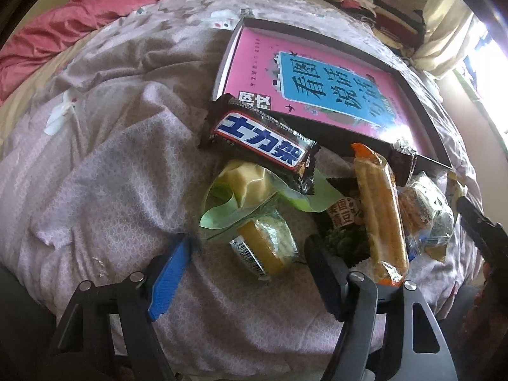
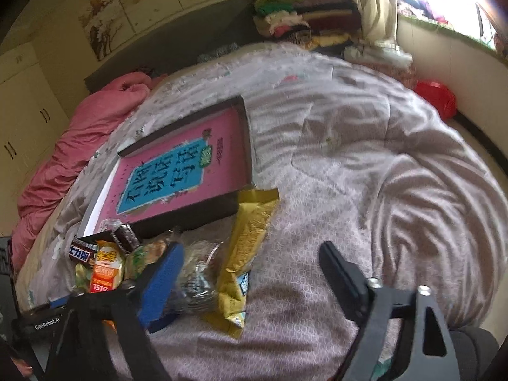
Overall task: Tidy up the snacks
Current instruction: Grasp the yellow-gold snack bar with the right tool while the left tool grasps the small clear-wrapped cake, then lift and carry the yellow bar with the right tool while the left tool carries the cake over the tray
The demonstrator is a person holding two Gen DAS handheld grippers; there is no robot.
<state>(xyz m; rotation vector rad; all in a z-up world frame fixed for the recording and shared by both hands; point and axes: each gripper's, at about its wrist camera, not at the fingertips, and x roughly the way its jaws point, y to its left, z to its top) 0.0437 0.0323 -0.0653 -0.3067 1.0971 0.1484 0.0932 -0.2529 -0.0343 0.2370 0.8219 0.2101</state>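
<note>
A yellow-capped snack packet (image 1: 265, 250) lies between the left gripper (image 1: 247, 247) fingers.

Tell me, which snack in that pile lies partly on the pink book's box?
The dark brown chocolate bar with big white lettering: its upper end overlaps the box's near corner, while most other snacks lie on the quilt.

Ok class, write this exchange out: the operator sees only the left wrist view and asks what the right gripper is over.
Observer: A gold packet lies between the right gripper's open fingers, with neither pad pressing it.
Operator: Where does its top end reach?
Observer: It overlaps the near corner of the dark tray holding the pink book.
Operator: Anything else outside my frame?
Observer: A red thing sits past the bed's far edge.
</note>
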